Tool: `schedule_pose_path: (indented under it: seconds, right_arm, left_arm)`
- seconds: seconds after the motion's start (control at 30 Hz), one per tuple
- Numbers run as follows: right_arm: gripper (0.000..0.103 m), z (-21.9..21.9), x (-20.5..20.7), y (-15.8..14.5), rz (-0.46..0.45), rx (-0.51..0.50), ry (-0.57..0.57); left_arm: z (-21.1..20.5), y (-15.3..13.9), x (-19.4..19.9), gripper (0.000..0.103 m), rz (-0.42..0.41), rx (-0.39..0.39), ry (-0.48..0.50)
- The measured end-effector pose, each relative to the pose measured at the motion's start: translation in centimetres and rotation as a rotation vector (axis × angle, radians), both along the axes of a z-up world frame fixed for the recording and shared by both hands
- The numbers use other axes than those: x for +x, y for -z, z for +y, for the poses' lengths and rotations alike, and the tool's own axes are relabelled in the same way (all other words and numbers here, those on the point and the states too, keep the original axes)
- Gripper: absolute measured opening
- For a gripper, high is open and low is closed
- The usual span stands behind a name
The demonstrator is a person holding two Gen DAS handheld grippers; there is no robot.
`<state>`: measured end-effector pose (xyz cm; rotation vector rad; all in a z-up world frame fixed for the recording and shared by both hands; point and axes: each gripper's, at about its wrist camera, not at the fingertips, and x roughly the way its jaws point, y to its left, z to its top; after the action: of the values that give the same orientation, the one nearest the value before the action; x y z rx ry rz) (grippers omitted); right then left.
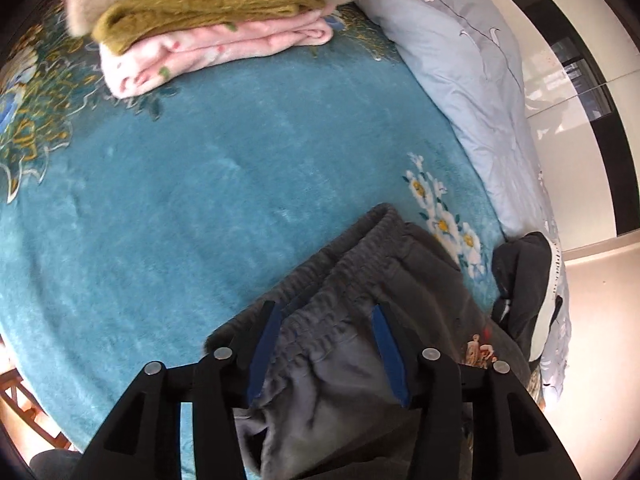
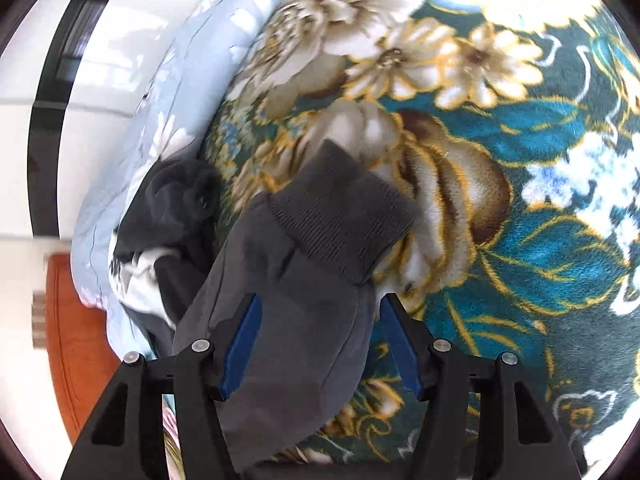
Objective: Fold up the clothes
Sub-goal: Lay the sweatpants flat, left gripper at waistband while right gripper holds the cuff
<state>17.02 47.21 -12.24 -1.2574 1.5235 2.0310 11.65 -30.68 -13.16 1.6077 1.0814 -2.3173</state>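
Dark grey sweatpants (image 1: 360, 300) lie on the teal floral blanket (image 1: 180, 184). In the left wrist view their elastic waistband (image 1: 352, 248) runs between my left gripper's blue pads; the left gripper (image 1: 325, 312) is open around it. In the right wrist view a grey pant leg with a ribbed cuff (image 2: 340, 216) lies between the fingers of my right gripper (image 2: 318, 304), which is open too. The rest of the pants is hidden under the grippers.
A stack of folded clothes, beige, olive and pink (image 1: 208, 28), sits at the blanket's far side. A light blue quilt (image 1: 460, 60) lies along the right. A crumpled dark garment (image 1: 524, 280) lies by the quilt; it also shows in the right wrist view (image 2: 172, 208).
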Motion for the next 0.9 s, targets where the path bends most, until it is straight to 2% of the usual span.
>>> schedule_pose_path:
  seconds: [0.17, 0.27, 0.33, 0.37, 0.6, 0.67, 0.77, 0.83, 0.9]
  right_arm:
    - [0.063, -0.7, 2.4, -1.9, -0.001, 0.065, -0.099]
    - [0.063, -0.4, 4.7, -3.0, -0.016, 0.106, -0.110]
    - [0.063, 0.4, 6.7, -4.0, -0.017, 0.134, -0.097]
    - [0.063, 0.9, 7.8, -4.2, -0.026, 0.145, -0.088]
    - [0.063, 2.3, 15.6, -4.0, -0.138, 0.163, -0.016]
    - [0.063, 2.0, 17.5, -3.2, -0.155, 0.113, -0.013]
    - [0.063, 0.6, 19.7, -1.1, -0.144, -0.017, -0.004]
    - [0.063, -1.4, 20.1, 1.2, -0.137, -0.134, -0.020]
    - [0.063, -3.5, 19.6, 3.1, -0.138, -0.209, -0.052]
  left_arm:
    - [-0.6, 1.6, 2.3, 0.057, -0.003, -0.024, -0.007]
    - [-0.4, 0.6, 2.8, 0.058, 0.007, -0.061, 0.029]
    - [-0.5, -0.2, 3.4, 0.069, 0.024, -0.101, 0.040]
    - [-0.6, -0.2, 3.7, 0.070, 0.022, -0.108, 0.042]
    - [-1.0, 2.4, 4.8, 0.070, -0.037, -0.038, 0.036]
    - [-0.8, 3.0, 5.1, 0.070, -0.046, -0.019, 0.045]
    - [-0.4, 4.0, 5.4, 0.070, -0.060, 0.010, 0.058]
    - [-0.2, 4.5, 5.5, 0.070, -0.069, 0.027, 0.067]
    - [-0.3, 4.6, 5.4, 0.069, -0.077, 0.031, 0.073]
